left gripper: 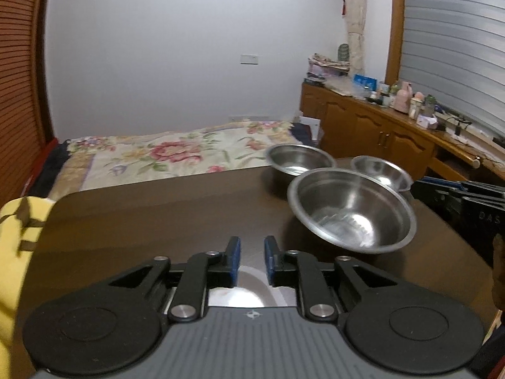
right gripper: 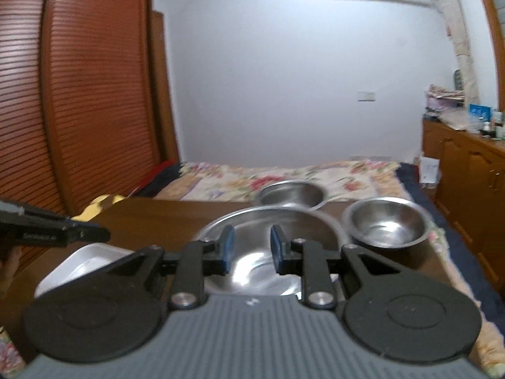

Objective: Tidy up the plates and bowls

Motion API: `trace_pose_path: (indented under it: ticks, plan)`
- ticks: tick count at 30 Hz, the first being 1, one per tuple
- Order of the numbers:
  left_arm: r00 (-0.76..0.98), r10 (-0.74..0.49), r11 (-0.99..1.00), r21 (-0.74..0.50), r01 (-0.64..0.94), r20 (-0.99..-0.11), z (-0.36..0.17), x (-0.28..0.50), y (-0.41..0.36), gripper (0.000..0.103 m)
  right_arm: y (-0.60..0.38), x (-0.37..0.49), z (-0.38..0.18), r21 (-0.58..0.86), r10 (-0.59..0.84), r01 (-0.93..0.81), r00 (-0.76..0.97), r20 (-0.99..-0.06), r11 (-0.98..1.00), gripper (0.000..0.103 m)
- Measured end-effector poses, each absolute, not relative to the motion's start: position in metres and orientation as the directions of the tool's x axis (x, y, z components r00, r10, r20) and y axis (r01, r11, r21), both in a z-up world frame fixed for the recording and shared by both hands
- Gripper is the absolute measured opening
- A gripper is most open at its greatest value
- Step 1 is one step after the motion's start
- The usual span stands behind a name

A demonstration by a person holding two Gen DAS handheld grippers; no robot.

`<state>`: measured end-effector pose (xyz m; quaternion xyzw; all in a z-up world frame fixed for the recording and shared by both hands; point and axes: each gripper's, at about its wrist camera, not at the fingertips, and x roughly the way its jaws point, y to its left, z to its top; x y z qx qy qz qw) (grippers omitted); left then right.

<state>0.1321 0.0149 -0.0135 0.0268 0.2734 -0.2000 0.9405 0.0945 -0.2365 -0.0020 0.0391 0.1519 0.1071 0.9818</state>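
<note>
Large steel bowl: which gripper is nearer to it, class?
Right. The right gripper hangs directly at the large steel bowl; the left gripper sits apart, off to its left.

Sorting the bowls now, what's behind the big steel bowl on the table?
Behind the big steel bowl stand two smaller steel bowls, with the floral bed beyond the table. The big bowl's rim hides their lower fronts.

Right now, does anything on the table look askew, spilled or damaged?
The large steel bowl seems tipped toward the left wrist camera, while the far bowl and the small bowl sit level. Nothing looks spilled or damaged.
</note>
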Motion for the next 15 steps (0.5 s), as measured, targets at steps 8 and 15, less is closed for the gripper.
trace_pose_path:
  ticks: [8, 15]
  plan:
    - [0.753, -0.382, 0.912, -0.088, 0.400, -0.536, -0.020, 0.159, -0.032, 0.033, -0.284, 0.134, -0.022, 0.145, 0.172, -0.133, 0.934, -0.311, 0.980, 0.034]
    - [0.746, -0.361, 0.924, -0.105, 0.369, -0.560, -0.029, 0.179, -0.047, 0.033, -0.295, 0.155, -0.042, 0.203, 0.229, -0.165, 0.909, -0.349, 0.965, 0.034]
